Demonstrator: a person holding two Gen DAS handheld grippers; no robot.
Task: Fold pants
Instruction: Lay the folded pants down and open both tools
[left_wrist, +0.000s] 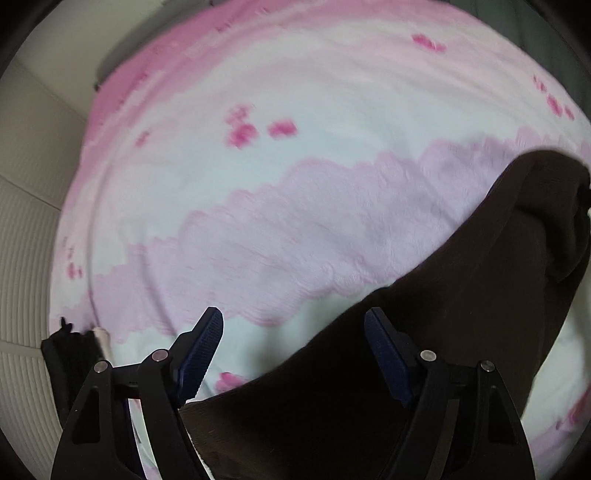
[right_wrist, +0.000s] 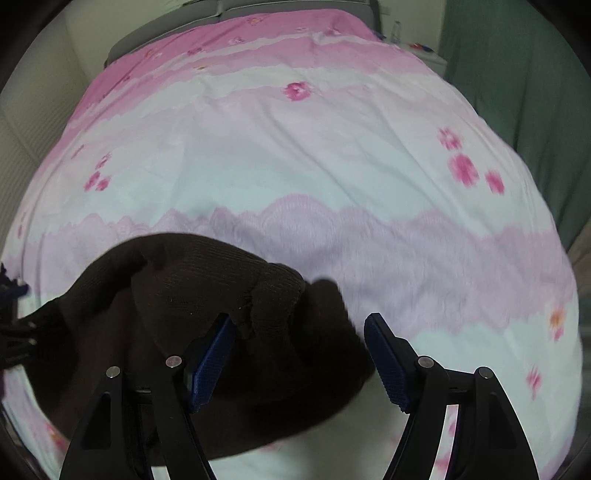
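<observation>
The dark brown pants (right_wrist: 207, 325) lie on the bed, spread over the pink and pale blue bedspread (right_wrist: 314, 177). In the right wrist view they form a rumpled heap at the lower left, with a ribbed knit edge (it could be the waistband or a cuff, I cannot tell which) bunched up near the middle of the heap. In the left wrist view the pants (left_wrist: 424, 350) run from the bottom centre up to the right edge, where the cloth is folded over itself.

The right claw (right_wrist: 299, 334) is wide open and holds nothing; its left finger (right_wrist: 210, 365) is over the brown cloth, just beside the ribbed edge, and its right finger (right_wrist: 388, 362) is over the bedspread at the heap's edge. Whether the fingers touch the cloth I cannot tell.

The left claw (left_wrist: 293, 332) is also wide open and empty. Its right finger (left_wrist: 388, 362) is over the pants, and its left finger (left_wrist: 201, 354) is over bare bedspread.

The bedspread has wavy lilac bands and scattered pink flowers. A green curtain (right_wrist: 517, 92) hangs at the right of the bed, and a pale ribbed wall (left_wrist: 26, 288) is on the left.
</observation>
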